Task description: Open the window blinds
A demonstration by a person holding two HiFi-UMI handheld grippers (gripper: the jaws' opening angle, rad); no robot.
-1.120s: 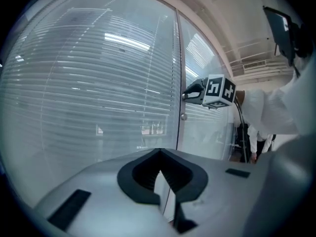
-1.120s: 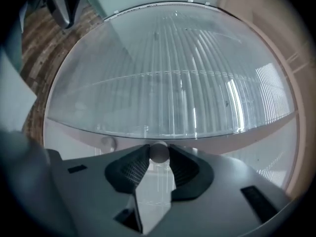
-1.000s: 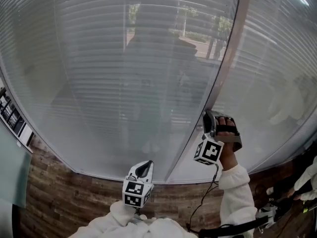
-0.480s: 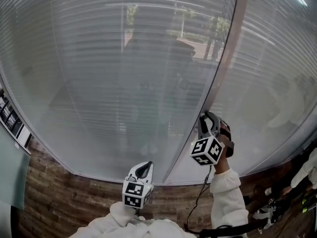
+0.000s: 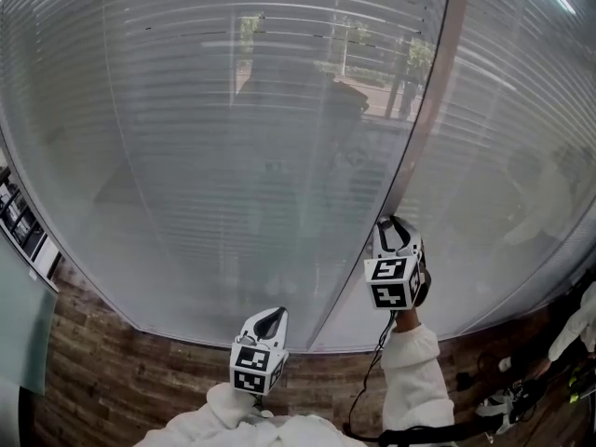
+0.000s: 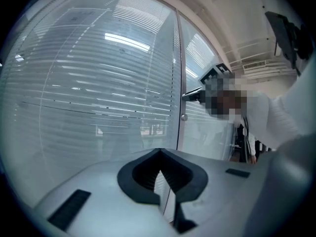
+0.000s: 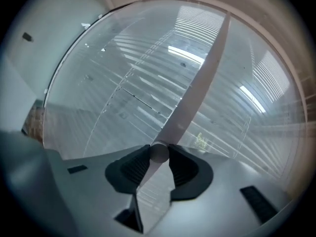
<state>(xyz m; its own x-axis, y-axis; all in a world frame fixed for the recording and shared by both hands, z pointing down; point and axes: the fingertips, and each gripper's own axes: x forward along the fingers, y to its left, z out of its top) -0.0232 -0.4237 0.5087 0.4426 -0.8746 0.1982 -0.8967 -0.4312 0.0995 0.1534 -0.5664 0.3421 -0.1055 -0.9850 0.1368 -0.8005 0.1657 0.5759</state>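
The window blinds (image 5: 233, 156) hang with their slats close together behind glass, with trees and a street showing faintly through them. A pale upright frame post (image 5: 424, 128) splits two panes. My right gripper (image 5: 391, 223) reaches level to this post and is shut on a small round grey knob (image 7: 159, 152), one dark pad on each side of it. My left gripper (image 5: 270, 317) is held low in front of the window, away from the glass, jaws shut with nothing between them (image 6: 160, 174).
A dark wooden floor (image 5: 112, 371) runs under the window. A black cable (image 5: 377, 371) hangs from my right gripper. Another person (image 5: 573, 333) stands at the far right. Small wall panels (image 5: 23, 217) sit at the left edge.
My right gripper has rolled about its own axis while gripping the knob, so its marker cube now faces me squarely. Bright gaps show between the upper slats. The left gripper stayed still.
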